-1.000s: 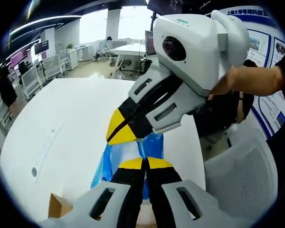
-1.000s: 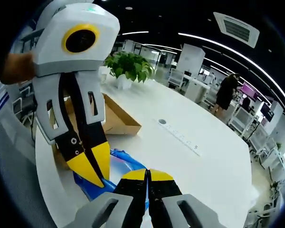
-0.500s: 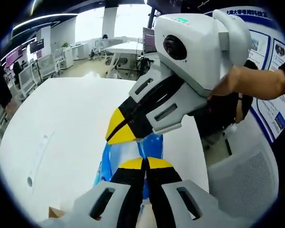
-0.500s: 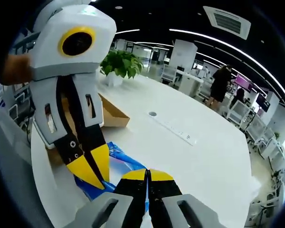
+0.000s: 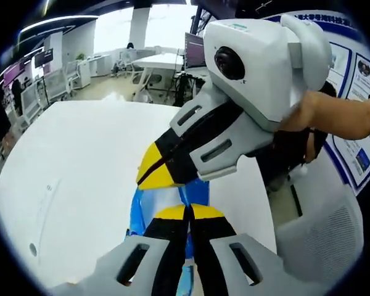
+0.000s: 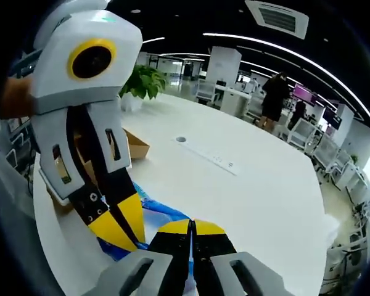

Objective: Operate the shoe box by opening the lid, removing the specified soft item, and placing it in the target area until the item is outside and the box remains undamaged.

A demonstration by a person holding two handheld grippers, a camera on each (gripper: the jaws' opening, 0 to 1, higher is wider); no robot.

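Left gripper view. Left tool [image 5: 186, 211]: lower centre of frame, yellow tips pressed together over an edge of the blue soft item [image 5: 163, 200], apparently clamped on it. Right tool [image 5: 153, 174]: entered from the upper right, held by a hand [image 5: 308, 114], tips together at the top edge of the same item. White surface [image 5: 80, 166]: spread across the left half, the item lying or hanging just above it; which, could not be told. Office chairs and desks stood in the upper left background.

Right gripper view. Right tool [image 6: 191, 225]: lower centre, jaws together with blue fabric [image 6: 157, 213] caught between them. Left tool [image 6: 116, 231]: came down from the upper left, yellow tips closed on the item's near edge. Shoe box [image 6: 132, 148]: brown cardboard, left of centre behind the left tool, apart from the item; no damage visible on the part shown. Potted plant [image 6: 142, 83]: upper left.

Progress, judged: item out of the box and held by both tools; release in the target area remained.
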